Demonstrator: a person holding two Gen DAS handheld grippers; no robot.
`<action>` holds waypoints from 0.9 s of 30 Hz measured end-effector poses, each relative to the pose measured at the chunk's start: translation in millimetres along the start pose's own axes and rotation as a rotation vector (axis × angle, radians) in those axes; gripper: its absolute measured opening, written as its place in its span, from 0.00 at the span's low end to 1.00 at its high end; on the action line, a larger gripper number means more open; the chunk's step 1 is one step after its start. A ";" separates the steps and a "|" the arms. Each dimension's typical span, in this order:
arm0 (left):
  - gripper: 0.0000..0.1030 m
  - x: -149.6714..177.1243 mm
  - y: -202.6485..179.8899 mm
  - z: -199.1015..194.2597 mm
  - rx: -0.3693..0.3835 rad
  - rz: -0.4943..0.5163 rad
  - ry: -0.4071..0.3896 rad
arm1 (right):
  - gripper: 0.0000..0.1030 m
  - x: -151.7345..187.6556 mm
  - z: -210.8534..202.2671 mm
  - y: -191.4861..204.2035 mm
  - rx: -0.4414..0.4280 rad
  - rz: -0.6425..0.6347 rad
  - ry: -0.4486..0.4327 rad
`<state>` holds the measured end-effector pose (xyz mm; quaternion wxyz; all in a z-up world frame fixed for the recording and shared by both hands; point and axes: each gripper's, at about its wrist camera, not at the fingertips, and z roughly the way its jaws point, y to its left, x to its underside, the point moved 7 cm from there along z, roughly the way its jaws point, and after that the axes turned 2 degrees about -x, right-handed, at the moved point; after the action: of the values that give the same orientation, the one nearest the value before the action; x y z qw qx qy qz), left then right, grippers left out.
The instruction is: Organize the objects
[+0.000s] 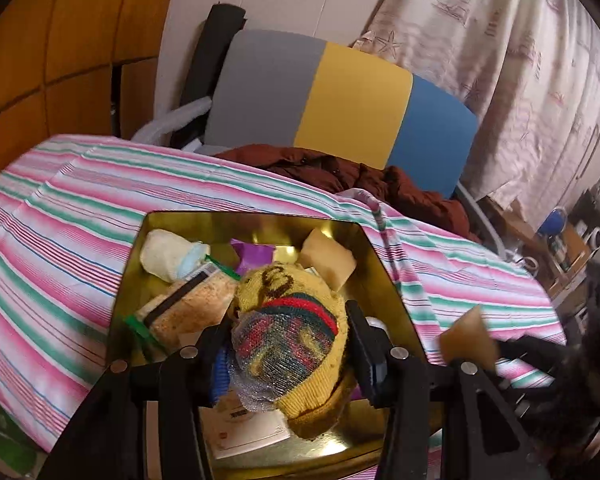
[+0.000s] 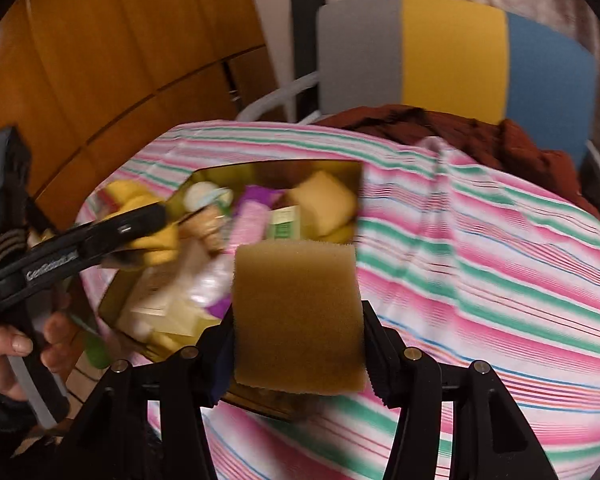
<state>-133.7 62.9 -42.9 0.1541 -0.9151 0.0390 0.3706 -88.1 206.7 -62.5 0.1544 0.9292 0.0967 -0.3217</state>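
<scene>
Left gripper (image 1: 288,360) fingers clamped on yellow knitted sock (image 1: 296,320) above gold rectangular tin (image 1: 396,292); right gripper (image 2: 298,344) fingers clamped on tan foam sponge (image 2: 296,316), near tin's right edge, probably for sorting.

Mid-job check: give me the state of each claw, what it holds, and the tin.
left claw: shut on the knitted yellow item, over the tin
right claw: shut on the brown sponge, lifted at the tin's near edge
gold tin: lid off, full of mixed items, on the striped cloth
</scene>
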 end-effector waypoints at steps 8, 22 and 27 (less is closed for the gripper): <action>0.66 -0.6 -16.3 25.5 -0.008 0.059 0.036 | 0.81 14.1 30.0 10.2 -0.006 0.021 0.056; 0.67 6.6 -0.8 -16.0 -0.229 0.102 -0.106 | 0.91 8.8 2.2 6.7 0.149 0.066 -0.069; 0.67 15.2 13.2 -32.3 -0.299 0.070 -0.119 | 0.94 7.9 -11.1 12.5 0.228 0.067 -0.122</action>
<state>-103.6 41.0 -34.9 0.0053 -0.9023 0.0062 0.4310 -72.1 199.5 -56.3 0.0641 0.9220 0.0188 -0.3813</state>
